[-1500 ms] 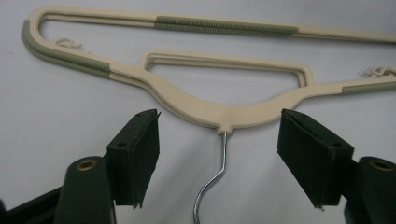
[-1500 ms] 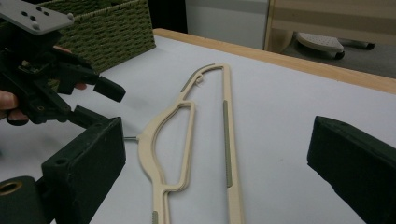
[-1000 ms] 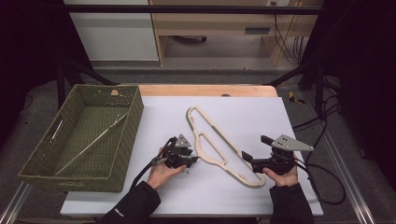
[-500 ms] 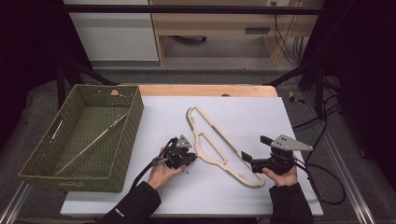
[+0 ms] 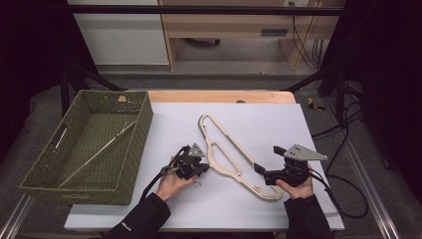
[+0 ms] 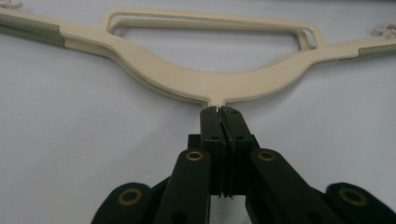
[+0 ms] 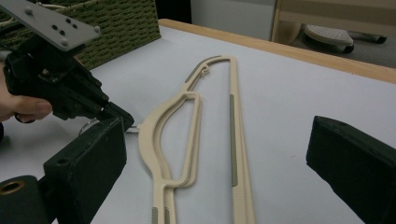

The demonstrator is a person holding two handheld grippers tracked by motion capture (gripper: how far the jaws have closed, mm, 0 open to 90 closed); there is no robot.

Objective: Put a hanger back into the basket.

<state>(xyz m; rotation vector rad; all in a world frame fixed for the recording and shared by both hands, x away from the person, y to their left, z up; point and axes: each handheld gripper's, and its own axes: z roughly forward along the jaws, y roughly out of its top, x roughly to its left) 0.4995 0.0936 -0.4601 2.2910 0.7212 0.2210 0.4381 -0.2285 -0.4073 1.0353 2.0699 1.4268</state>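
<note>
Cream plastic clothes hanger (image 6: 201, 81): light, stiff, slippery; left tool (image 6: 219, 112) clamped on its neck stub, right tool (image 7: 219, 154) apart.

A cream plastic clothes hanger (image 5: 226, 152) is lying flat on the white surface (image 5: 278, 124), running on a slant from the far middle toward the near right. Grey-green ribbed grip strips (image 7: 232, 140) are running along its bar and shoulders. At the middle of its curved back, a thin metal neck stub (image 6: 218, 105) is sticking out, and the left tongs (image 6: 218, 112) are pinching it, their pads pressed tight on it.
</note>
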